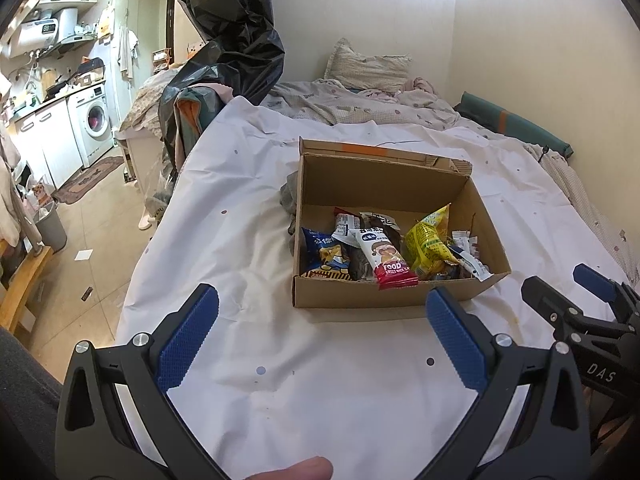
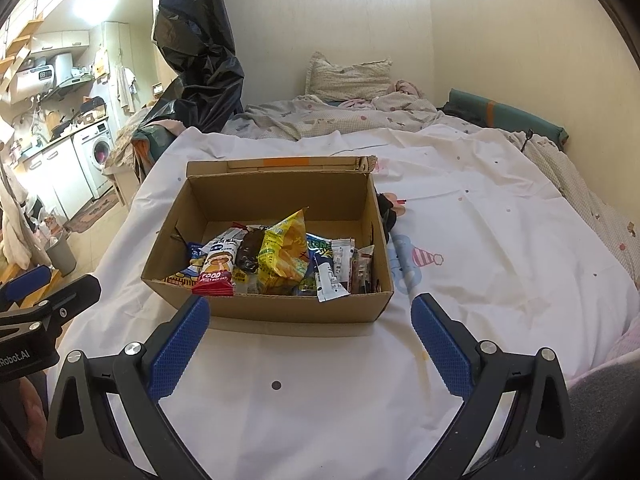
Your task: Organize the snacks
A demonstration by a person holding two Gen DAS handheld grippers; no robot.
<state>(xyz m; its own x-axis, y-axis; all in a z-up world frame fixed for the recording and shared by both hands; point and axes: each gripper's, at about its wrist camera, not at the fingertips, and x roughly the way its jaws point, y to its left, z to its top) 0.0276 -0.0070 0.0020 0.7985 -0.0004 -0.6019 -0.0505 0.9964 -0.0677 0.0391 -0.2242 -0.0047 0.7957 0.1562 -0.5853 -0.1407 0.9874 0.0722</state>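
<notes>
An open cardboard box (image 1: 360,298) (image 2: 280,308) sits on a white sheet over a bed. Several snack packets lie inside: a yellow bag (image 1: 430,244) (image 2: 282,256), a white and red bar (image 1: 386,258) (image 2: 216,270), a blue packet (image 1: 326,254) (image 2: 320,246). My left gripper (image 1: 322,308) hovers open just before the box's near wall, nothing between its blue pads. My right gripper (image 2: 310,314) is also open and empty, close to the box front. Each gripper shows at the edge of the other's view: the right gripper (image 1: 564,284), the left gripper (image 2: 60,280).
A dark crumpled object (image 1: 290,196) lies against the box's left side. The white sheet (image 1: 240,200) covers the bed; a pillow (image 1: 368,66) and rumpled quilt lie behind. A black plastic bag (image 1: 236,32) hangs at the bed's left. Floor and kitchen units are left.
</notes>
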